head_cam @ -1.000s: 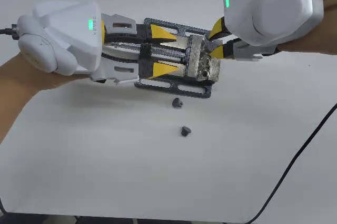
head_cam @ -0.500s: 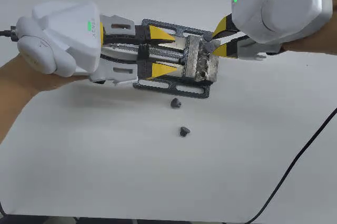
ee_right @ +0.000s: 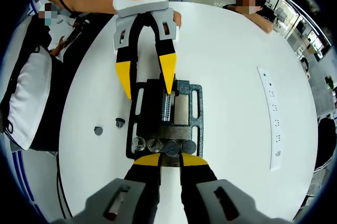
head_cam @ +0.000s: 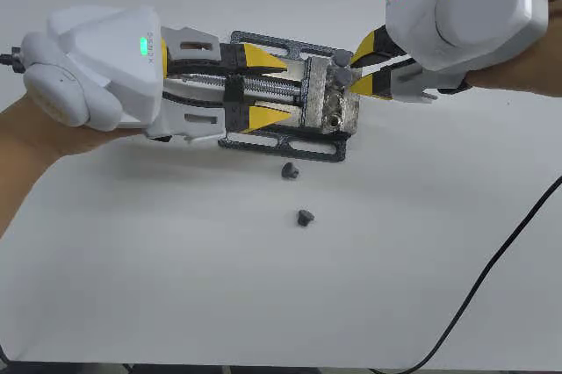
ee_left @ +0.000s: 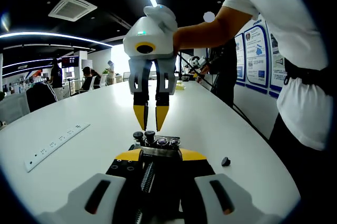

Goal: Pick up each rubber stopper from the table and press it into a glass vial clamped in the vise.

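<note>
Right gripper (head_cam: 354, 74) just above vise (head_cam: 281, 143)

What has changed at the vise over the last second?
The right gripper has lifted and drawn back a little from the vial row in the vise; its jaws stand slightly apart, empty, above two stoppered vials. The left gripper still straddles the vise screw, open. Two loose rubber stoppers lie where they were on the table; the slight leftward shift is the camera.
</note>
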Available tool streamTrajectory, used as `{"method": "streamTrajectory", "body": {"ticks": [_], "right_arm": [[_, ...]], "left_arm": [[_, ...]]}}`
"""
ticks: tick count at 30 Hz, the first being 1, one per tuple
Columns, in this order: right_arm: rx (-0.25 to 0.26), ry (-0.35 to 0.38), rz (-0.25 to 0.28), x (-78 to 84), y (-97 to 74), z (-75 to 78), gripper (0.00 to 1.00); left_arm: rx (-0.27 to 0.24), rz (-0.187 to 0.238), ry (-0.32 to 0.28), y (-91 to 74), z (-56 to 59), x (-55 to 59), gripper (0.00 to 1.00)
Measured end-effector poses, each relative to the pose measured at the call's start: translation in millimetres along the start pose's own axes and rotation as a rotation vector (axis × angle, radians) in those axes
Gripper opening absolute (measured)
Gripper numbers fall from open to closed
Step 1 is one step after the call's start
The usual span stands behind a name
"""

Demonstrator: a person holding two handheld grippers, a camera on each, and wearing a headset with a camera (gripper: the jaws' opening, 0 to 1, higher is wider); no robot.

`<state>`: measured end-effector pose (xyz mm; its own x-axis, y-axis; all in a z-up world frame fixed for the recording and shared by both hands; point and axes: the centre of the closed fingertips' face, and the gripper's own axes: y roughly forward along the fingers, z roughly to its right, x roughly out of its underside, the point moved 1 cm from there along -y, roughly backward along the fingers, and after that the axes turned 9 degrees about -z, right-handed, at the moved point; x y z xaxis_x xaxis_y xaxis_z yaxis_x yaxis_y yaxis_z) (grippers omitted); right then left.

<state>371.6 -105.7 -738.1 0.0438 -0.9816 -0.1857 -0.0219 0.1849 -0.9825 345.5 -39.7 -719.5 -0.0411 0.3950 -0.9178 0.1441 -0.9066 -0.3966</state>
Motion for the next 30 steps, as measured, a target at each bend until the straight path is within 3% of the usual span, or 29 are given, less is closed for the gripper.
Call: {"method": "streamTrajectory", "body": {"ticks": [30], "right_arm": [[0.002, 0.005, 0.003, -4.8, 5.6, 2.6, 0.11]], "left_arm": [[-0.009, -0.003, 0.0, -2.5, -1.4, 1.3, 0.22]]}}
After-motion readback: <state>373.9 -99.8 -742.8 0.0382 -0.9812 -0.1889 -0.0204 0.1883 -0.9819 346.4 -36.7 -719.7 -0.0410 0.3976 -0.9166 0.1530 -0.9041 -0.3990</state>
